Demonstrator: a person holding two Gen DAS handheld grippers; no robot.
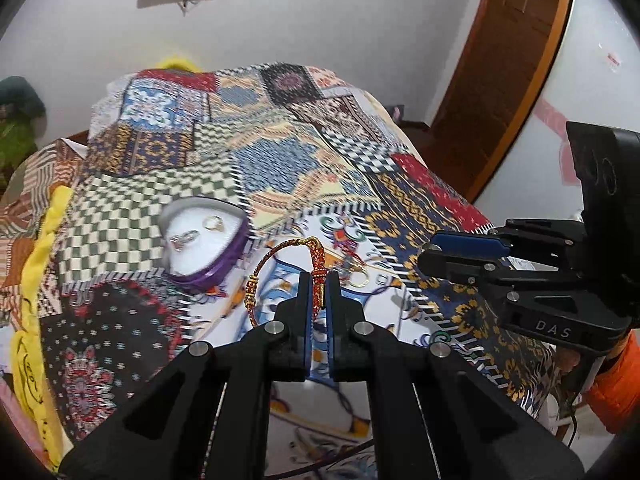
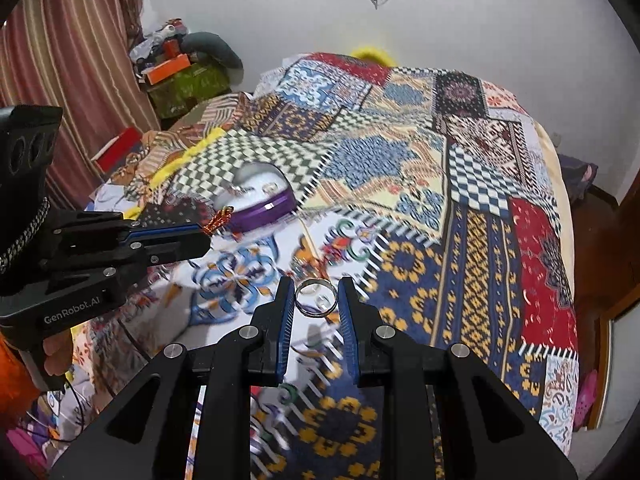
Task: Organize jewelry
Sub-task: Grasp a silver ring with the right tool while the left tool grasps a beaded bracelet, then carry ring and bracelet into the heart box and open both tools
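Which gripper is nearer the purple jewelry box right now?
Left. The left gripper, holding the red bracelet, is just beside the purple jewelry box; the right gripper is farther back.
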